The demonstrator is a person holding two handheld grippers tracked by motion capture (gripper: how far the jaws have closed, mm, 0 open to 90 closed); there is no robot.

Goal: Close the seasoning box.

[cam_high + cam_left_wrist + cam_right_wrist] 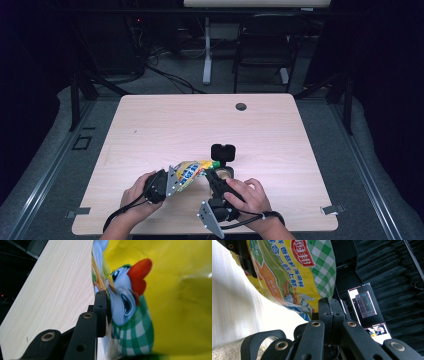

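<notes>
A yellow snack bag with a cartoon chicken and green check print hangs just above the table between both grippers. My left gripper holds its left end; one black finger lies flat against the bag's side, and the other is hidden behind the bag. My right gripper is shut on the bag's green-checked edge, jaws pressed together, and shows at the bag's right end. Below the bag stands a clear jar with pale grainy contents.
A black lid lies on the wooden table just behind the jar. A cable hole sits near the far edge. Beyond the table are a black chair and a desk leg.
</notes>
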